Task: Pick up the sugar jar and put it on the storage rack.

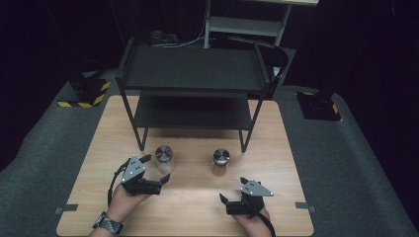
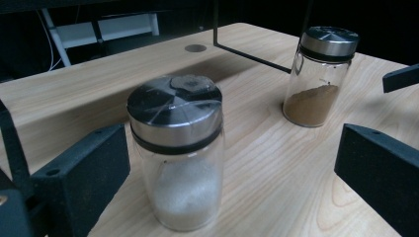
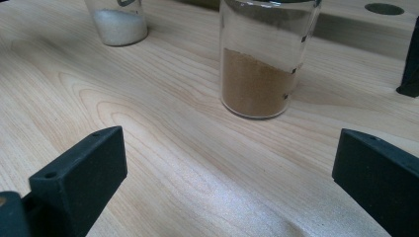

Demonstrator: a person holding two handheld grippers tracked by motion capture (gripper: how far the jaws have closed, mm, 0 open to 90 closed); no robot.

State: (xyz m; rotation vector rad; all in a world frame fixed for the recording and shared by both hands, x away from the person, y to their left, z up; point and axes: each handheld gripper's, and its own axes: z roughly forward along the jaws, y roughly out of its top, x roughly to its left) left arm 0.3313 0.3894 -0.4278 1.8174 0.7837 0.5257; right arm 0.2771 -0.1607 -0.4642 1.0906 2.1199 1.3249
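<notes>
Left hand-held gripper [image 1: 157,169] brackets salt jar [image 1: 164,158], seemingly untouched.

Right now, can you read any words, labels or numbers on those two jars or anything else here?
None to read.
The salt jar and the brown spice jar are plain glass with bare metal lids, no labels.
The rack and table carry no writing.
The yellow and black stripes on the floor are a warning pattern, not text.
</notes>
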